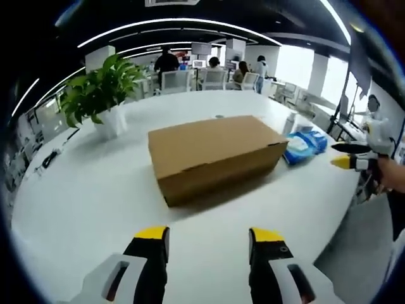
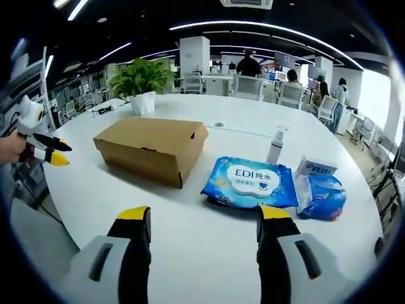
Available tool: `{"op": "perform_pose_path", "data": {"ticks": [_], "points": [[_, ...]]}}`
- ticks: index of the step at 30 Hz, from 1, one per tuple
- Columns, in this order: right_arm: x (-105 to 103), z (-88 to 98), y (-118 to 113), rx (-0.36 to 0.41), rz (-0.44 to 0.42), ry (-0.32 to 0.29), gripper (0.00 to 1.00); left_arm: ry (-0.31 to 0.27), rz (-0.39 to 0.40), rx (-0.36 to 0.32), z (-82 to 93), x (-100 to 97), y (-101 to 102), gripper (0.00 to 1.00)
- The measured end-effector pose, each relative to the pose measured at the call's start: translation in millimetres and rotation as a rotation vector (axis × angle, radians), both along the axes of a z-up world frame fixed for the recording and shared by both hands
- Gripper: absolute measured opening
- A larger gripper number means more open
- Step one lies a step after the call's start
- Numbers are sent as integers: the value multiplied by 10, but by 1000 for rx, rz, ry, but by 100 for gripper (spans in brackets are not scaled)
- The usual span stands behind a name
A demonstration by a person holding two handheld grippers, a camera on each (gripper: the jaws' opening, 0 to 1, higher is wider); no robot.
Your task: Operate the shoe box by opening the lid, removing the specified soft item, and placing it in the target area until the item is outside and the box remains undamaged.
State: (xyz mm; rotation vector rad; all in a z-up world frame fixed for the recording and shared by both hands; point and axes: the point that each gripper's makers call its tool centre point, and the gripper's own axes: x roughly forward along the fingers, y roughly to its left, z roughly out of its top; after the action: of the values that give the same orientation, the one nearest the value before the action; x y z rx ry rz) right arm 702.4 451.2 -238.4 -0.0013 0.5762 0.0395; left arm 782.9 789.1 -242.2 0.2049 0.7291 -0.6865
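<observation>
Brown cardboard shoe box (image 1: 214, 155) sits closed on the white table (image 1: 95, 196), lid down and flush, with no visible damage. In the left gripper view it lies ahead of the left gripper (image 1: 209, 244), well apart from it, with one long side facing the camera. The left gripper's yellow-tipped jaws stand spread, holding nothing. The right gripper (image 2: 204, 221) is likewise parted and empty above bare table; in the right gripper view the box lies ahead and to the left.

To the right of the box in the right gripper view, near but not touching it, lies a blue pack of wet wipes (image 2: 252, 182). Beside that pack lie a smaller blue packet (image 2: 323, 196) and a small white-and-blue box (image 2: 315, 167), and a white pump bottle (image 2: 275, 145) stands upright behind it. A potted green plant (image 1: 101, 92) in a white pot stands beyond the box's far left corner in the left gripper view.

Seated people and desks occupy the background. The box's contents cannot be seen.
</observation>
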Motion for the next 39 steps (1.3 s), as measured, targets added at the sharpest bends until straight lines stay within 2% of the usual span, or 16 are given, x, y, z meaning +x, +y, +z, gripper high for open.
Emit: {"op": "perform_pose_path", "data": {"ticks": [3, 8, 18, 24, 29, 35, 39], "points": [[-79, 10, -79, 3, -13, -1, 67, -11, 7, -12, 70, -78, -42, 51], [-227, 75, -204, 3, -37, -10, 69, -13, 5, -15, 74, -125, -87, 52], [-501, 138, -502, -1, -84, -15, 71, -22, -13, -10, 150, -398, -266, 52], [-642, 125, -669, -2, -108, -8, 71, -26, -15, 5, 158, -443, -276, 52], [-767, 116, -809, 11, -133, 1, 72, -25, 7, 9, 191, -459, -245, 52], [-847, 70, -882, 5, -130, 19, 72, -11, 58, -30, 234, -523, -204, 52], [-856, 105, -926, 10, -137, 15, 73, 0, 81, -48, 273, -607, -235, 52]]}}
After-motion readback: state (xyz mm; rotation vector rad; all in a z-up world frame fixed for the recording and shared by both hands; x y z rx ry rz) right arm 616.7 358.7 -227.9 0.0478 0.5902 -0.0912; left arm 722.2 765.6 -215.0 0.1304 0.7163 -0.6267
